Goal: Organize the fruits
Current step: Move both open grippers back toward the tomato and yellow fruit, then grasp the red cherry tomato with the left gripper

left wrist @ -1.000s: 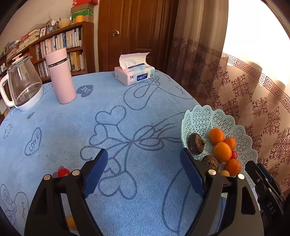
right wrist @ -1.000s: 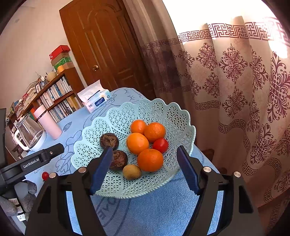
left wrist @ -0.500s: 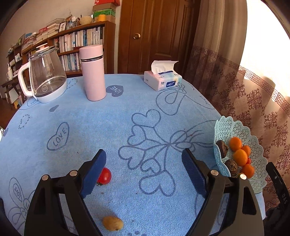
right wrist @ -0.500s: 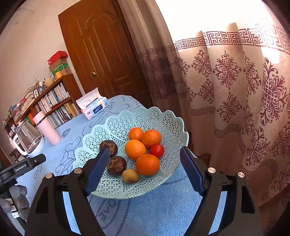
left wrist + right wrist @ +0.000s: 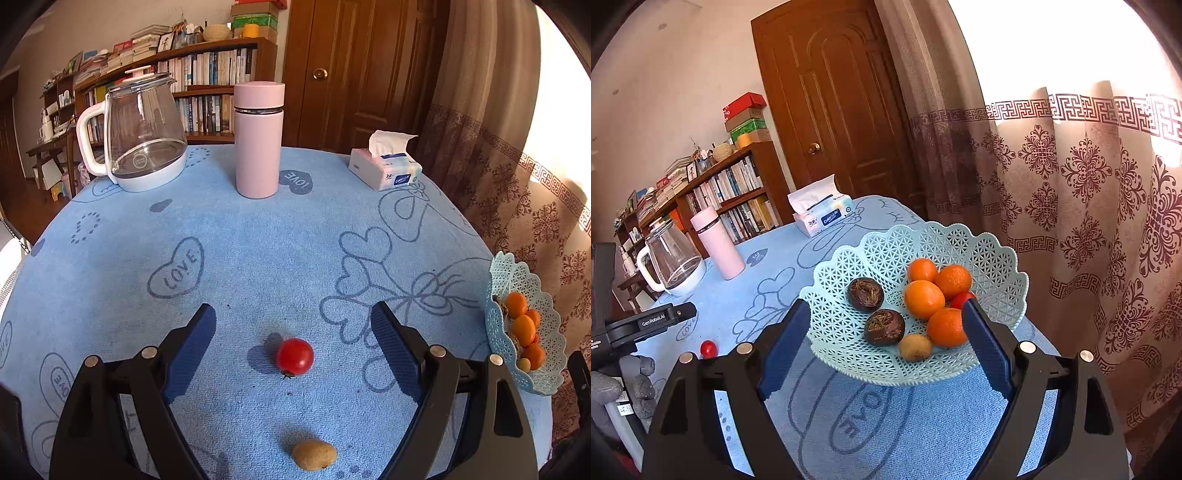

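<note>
Left gripper [image 5: 293, 354] jaws wide apart, empty, low over blue-cloth bench [image 5: 258, 258]. Small round glossy red tomato [image 5: 294, 356] lies on the cloth, centred between the jaws, slightly ahead; no long axis. Left is nearer. Brown oval kiwi [image 5: 314, 455] closer in. Right gripper [image 5: 882, 347] also spread, empty, facing pale-green lattice plastic basket [image 5: 993, 254].

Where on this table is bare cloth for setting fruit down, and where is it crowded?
Bare: the wide stretch between the pink bottle, tissue box and tomato. Crowded: the basket, heaped with oranges.
</note>
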